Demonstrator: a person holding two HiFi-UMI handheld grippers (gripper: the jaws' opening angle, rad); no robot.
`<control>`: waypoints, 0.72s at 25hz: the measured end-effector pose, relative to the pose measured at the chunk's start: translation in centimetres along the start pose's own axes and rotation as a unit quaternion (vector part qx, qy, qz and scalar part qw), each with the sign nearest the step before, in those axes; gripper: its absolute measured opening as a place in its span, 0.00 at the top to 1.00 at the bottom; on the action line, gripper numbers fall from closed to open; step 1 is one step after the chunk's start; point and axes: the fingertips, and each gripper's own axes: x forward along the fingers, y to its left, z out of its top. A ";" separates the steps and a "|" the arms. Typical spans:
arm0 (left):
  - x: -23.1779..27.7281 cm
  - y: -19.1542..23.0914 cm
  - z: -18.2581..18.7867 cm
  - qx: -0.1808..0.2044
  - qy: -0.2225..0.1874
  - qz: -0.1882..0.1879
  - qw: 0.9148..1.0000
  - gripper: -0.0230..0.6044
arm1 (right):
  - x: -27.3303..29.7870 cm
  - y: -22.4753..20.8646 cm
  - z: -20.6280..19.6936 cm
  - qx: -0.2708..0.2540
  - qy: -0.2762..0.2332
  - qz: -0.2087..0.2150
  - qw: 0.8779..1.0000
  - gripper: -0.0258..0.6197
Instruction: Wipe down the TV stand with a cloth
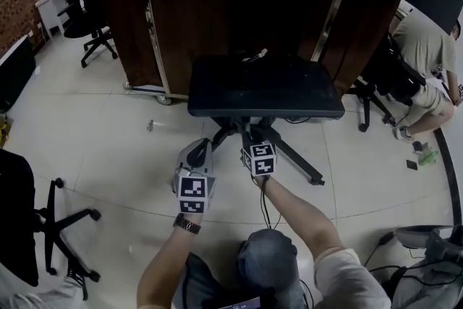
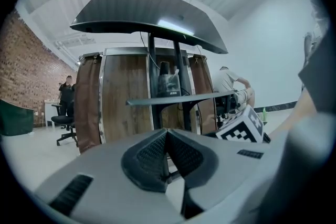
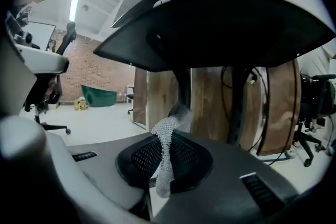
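Observation:
The TV stand has a black top on a dark post with splayed legs. Both grippers are held low in front of it, below its front edge. My right gripper is shut on a grey mesh cloth; the cloth's end sticks up between the pads, under the stand's top. My left gripper is to its left, its jaws shut pad to pad with nothing between them. From there the stand's top looms overhead, with a thin lower shelf behind.
Tall wooden panels with metal trim stand right behind the stand. A small white object lies on its back edge. Office chairs sit at the left and near left. A person crouches at the right, near a green bottle.

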 end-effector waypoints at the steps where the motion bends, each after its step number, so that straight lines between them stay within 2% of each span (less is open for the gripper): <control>1: 0.0 0.5 -0.9 -0.004 0.008 0.006 1.000 0.95 | 1.5 0.6 0.2 -0.006 0.001 0.008 1.000 0.92; 5: -0.6 3.0 -3.5 -0.013 0.025 0.031 0.999 0.95 | 6.5 0.1 3.0 -0.014 -0.015 0.011 1.000 0.92; 7: -1.1 4.1 -4.6 -0.022 0.032 0.045 0.998 0.95 | 9.1 -0.6 1.5 -0.009 0.004 0.007 1.000 0.92; 9: -1.6 4.5 -5.7 -0.028 0.040 0.051 0.998 0.95 | 11.2 -0.7 -2.8 -0.009 0.046 0.006 0.999 0.92; 11: -2.1 4.5 -7.0 -0.031 0.048 0.050 0.997 0.95 | 12.5 -0.4 -8.9 -0.003 0.100 0.014 0.995 0.92; 15: -3.0 4.4 -8.4 -0.029 0.060 0.051 0.996 0.95 | 13.3 0.6 -20.5 0.045 0.217 0.036 0.974 0.92; 17: -2.8 4.1 -9.1 -0.025 0.066 0.050 0.996 0.95 | 12.7 0.2 -24.0 0.066 0.242 0.028 0.968 0.92; 18: -2.6 3.7 -9.5 -0.024 0.068 0.044 0.996 0.95 | 12.0 -0.6 -24.7 0.076 0.236 0.016 0.969 0.92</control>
